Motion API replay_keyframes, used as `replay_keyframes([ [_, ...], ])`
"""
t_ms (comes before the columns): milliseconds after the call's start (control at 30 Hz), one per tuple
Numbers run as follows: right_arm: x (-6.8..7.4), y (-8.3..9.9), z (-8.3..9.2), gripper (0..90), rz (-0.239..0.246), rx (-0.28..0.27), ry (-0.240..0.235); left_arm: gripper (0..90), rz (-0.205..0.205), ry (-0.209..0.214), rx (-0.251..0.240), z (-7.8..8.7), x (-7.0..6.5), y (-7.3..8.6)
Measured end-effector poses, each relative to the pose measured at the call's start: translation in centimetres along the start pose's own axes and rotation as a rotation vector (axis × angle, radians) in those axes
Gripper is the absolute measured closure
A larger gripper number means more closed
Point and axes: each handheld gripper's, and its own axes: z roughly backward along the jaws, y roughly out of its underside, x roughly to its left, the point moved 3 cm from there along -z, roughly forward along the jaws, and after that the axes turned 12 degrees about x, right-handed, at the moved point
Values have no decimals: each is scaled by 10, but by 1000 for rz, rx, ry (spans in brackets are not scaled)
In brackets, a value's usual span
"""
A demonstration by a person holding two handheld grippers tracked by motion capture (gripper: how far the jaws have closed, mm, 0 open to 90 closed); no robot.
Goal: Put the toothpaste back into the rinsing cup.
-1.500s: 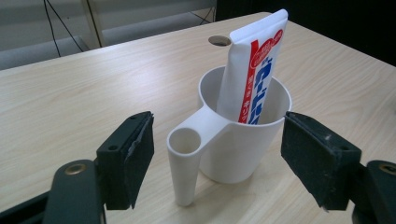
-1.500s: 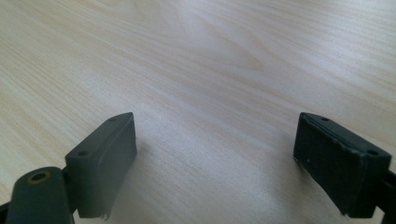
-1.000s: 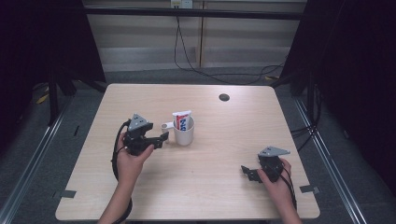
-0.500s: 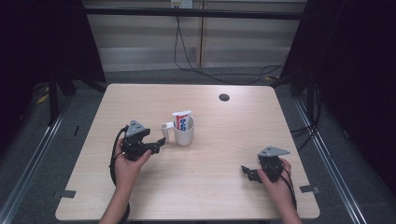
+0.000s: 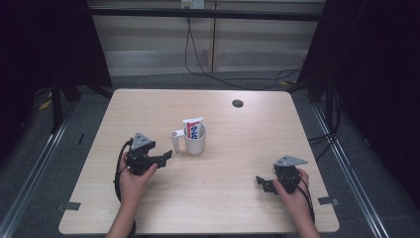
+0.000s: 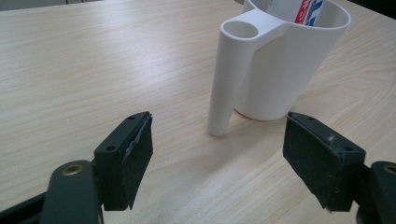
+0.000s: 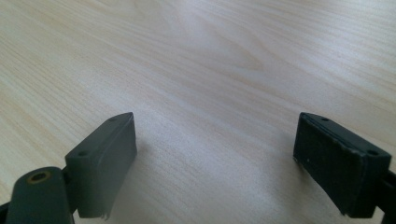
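High view: the left gripper [image 5: 166, 156] has sunk toward the bench [image 5: 237, 198] beside the white cup [image 5: 194, 140] holding the toothpaste tube [image 5: 193, 128], fingers released and empty, ready to take its handle; the right gripper [image 5: 262, 182] rests open.

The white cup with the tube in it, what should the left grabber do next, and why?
Probably ease the left gripper forward toward the white cup. Its jaws are open with nothing between them, and the cup's handle stands just ahead of them, so a short advance would likely bring the handle between the pads.
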Motion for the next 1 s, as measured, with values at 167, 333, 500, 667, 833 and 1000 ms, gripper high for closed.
replay_keyframes([
  [167,0,0,0,128,0,0,0,242,1,-6,7,-1,1,6],
  [333,0,0,0,128,0,0,0,241,0,-15,15,0,5,11],
  [500,0,0,0,128,4,0,0,239,12,-29,5,2,8,16],
  [667,0,0,0,128,3,0,-1,234,5,-43,25,3,13,22],
  [833,0,0,0,128,5,-1,-1,230,5,-53,40,1,14,27],
  [1000,0,0,0,128,3,-1,-2,229,-6,-66,52,0,15,30],
])
